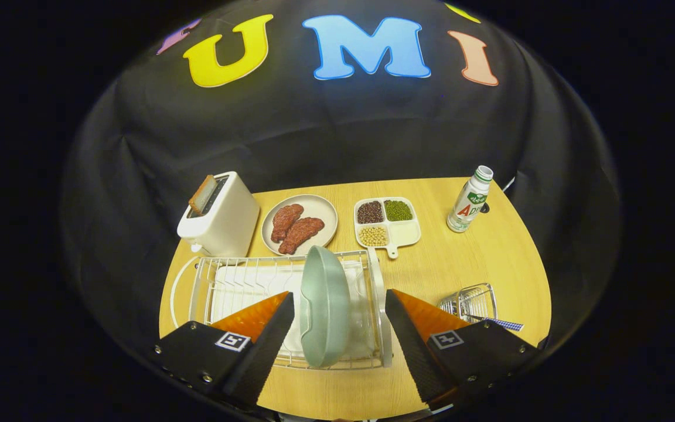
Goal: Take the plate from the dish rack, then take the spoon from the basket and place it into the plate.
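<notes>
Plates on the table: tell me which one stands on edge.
The pale green plate stands upright in the dish rack, between the open gripper's fingers. The round plate with meat and the divided dish of beans lie flat beyond the rack.

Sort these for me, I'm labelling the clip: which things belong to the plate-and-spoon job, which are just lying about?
Job: plate upright in dish rack, between the open claw fingers; basket.
Lying about: toaster, meat plate, divided dish, bottle.

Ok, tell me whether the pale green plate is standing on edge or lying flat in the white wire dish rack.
On edge: the pale green plate stands upright in the white wire dish rack, between the open gripper fingers, which do not touch it.
</notes>
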